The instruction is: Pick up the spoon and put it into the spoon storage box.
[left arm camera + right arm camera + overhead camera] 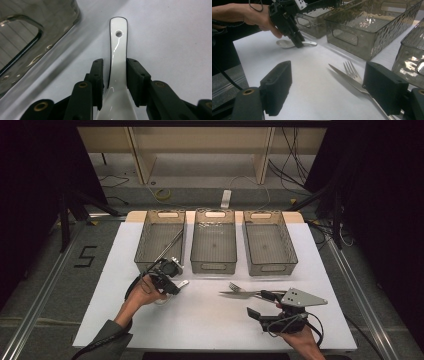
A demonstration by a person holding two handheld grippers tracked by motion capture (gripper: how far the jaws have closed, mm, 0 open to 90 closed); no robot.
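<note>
Your left gripper (176,286), in the high view, has its fingers set down over a white spoon (183,283) on the white table (200,320), just in front of the leftmost of three clear bins (161,239), which holds a long thin utensil. Your right gripper (257,304) rests with its fingers spread wide, one at the handles of a knife (239,294) and a fork (236,286) lying side by side, the other on bare table nearer you.

Along your left gripper's jaws, the fingers (98,77) stand on either side of the spoon's handle (118,57). A thin gap shows on each side, so they aren't pressing on it. The handle's end, with its small hole, reaches past the fingertips, and the bowl lies back toward you between the jaws. A bin's wall (37,32) sits off to the left.

Along your right gripper's jaws, the fingers (277,85) stand far apart with nothing clamped. Knife (347,77) and fork (351,71) run past the right finger, tips pointing away. Beyond, your other hand (254,17) holds the left gripper (298,41) down on the spoon (287,43).
</note>
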